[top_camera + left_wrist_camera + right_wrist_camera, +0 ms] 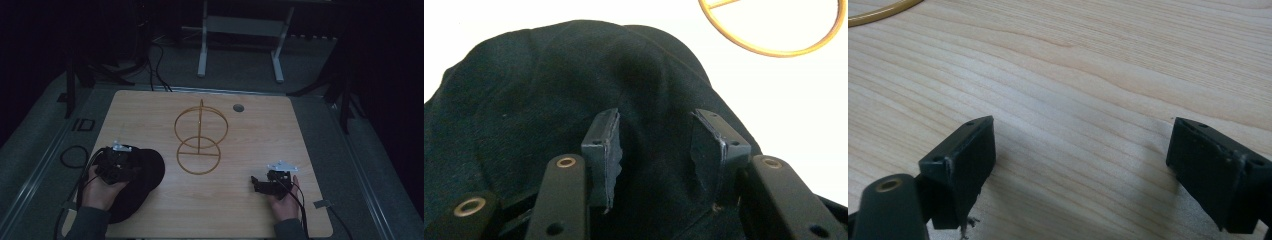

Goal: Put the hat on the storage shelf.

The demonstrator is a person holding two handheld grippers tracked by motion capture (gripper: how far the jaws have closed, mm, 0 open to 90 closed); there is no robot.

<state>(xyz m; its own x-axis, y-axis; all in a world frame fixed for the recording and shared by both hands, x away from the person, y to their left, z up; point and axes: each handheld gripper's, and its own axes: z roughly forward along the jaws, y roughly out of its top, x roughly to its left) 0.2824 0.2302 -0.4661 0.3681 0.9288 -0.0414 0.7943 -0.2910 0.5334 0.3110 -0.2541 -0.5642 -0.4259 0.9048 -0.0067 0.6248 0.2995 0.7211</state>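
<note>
A black cap (pixel 147 172) lies on the wooden table (pixel 260 130) at the front left. My left gripper (pixel 125 167) rests on its crown. In the left gripper view the jaws (pixel 656 140) stand half apart with the cap's dark fabric (pixel 574 75) rising between them; the pads sit beside the cloth without clearly squeezing it. A gold wire stand (pixel 200 142) made of two rings on a post stands mid-table, and its base ring (pixel 769 50) lies beyond the cap. My right gripper (pixel 257 184) is low over bare wood at the front right, open (pixel 1083 150), with nothing between its jaws.
A round grey grommet (pixel 238 107) sits in the table's far edge. A white frame (pixel 240 30) stands on the floor behind. A cable loops on the floor at the left (pixel 75 155). A stretch of the gold ring (pixel 878 15) shows far ahead of my right jaws.
</note>
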